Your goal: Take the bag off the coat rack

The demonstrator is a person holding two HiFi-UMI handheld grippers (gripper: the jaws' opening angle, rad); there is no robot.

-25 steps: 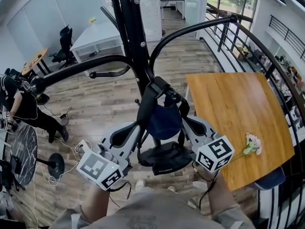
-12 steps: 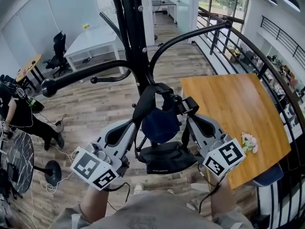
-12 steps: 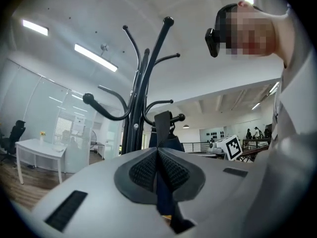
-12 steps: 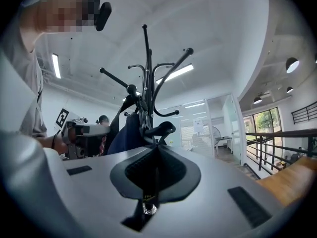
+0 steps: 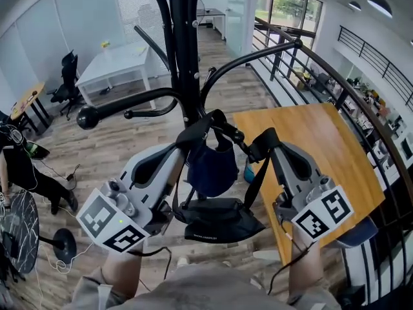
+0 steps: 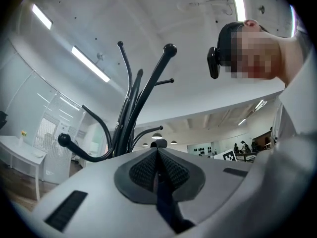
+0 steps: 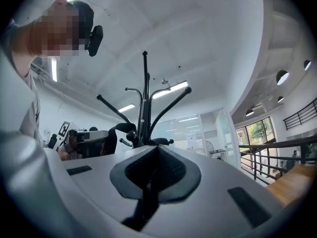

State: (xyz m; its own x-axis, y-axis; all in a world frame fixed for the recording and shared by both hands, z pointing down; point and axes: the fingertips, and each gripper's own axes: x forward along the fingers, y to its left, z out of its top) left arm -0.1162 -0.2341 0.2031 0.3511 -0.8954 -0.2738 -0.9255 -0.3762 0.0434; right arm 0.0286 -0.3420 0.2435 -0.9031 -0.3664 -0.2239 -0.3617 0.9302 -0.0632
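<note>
The black bag (image 5: 218,219) is seen hanging in front of the pole of the coat rack (image 5: 184,50), between the two claws and above the wooden floor (image 5: 135,134). It is not yet off the rack: its upper loop is laid over a short peg close to the pole. A dark blue pouch (image 5: 210,168) is hung just above the bag's black body, touching it.

The left claw (image 5: 186,142) is pressed together, and a bag strap (image 6: 162,200) is pinched between its pads. The right claw (image 5: 268,139) is likewise pressed together, with a second bag strap (image 7: 143,202) pinched in it. Both claws are held up at about the height of the peg, one on each side of the pouch.

A wooden desk (image 5: 322,154) is placed to the right, its near left corner just beside the right claw.
</note>
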